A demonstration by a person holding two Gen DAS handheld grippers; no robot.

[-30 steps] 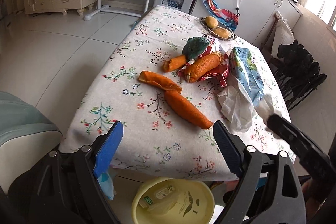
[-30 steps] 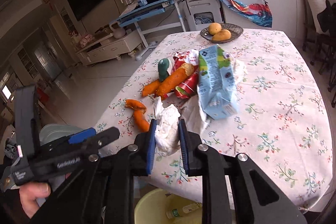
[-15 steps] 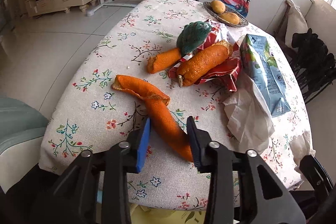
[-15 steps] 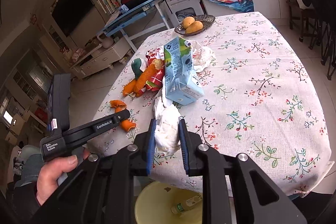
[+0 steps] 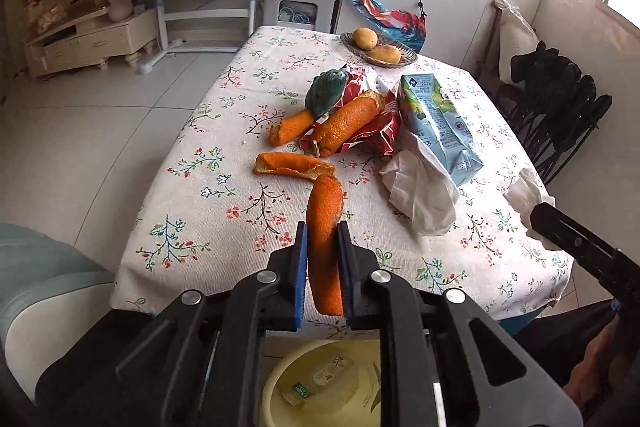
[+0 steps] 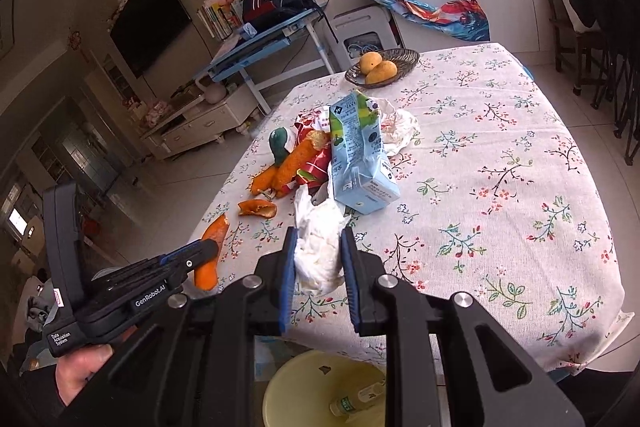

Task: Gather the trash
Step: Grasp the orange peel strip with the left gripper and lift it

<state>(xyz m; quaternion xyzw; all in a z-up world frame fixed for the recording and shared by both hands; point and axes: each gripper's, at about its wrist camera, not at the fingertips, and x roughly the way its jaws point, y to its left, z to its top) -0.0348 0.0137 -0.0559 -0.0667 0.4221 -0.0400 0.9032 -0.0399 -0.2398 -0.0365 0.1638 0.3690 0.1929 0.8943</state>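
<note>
The table under its white cloth printed with small flowers is far from cleared, so I judge the job roughly at its middle. Below the table's near edge stands a pale yellow round plastic bin that already holds a small bottle and a scrap or two. Left on the cloth, toward the middle of the table, are a light blue and green drink carton lying on its side, a red and white foil snack wrapper with a long orange peel on it, a crumpled white paper tissue against the carton's near end, a curled strip of orange peel nearer the edge, and a dark green lump beside the wrapper. A woven dish with two yellow fruits at the table's far end does not look like trash. The right gripper is clamped on a wad of white tissue just over the near edge, above the bin. The left gripper was spread wide a second ago with nothing in it; its jaws have just been closing and now pinch a long piece of orange peel, whose near end has lifted off the cloth at the near edge while the far tip still reaches over the table.
</note>
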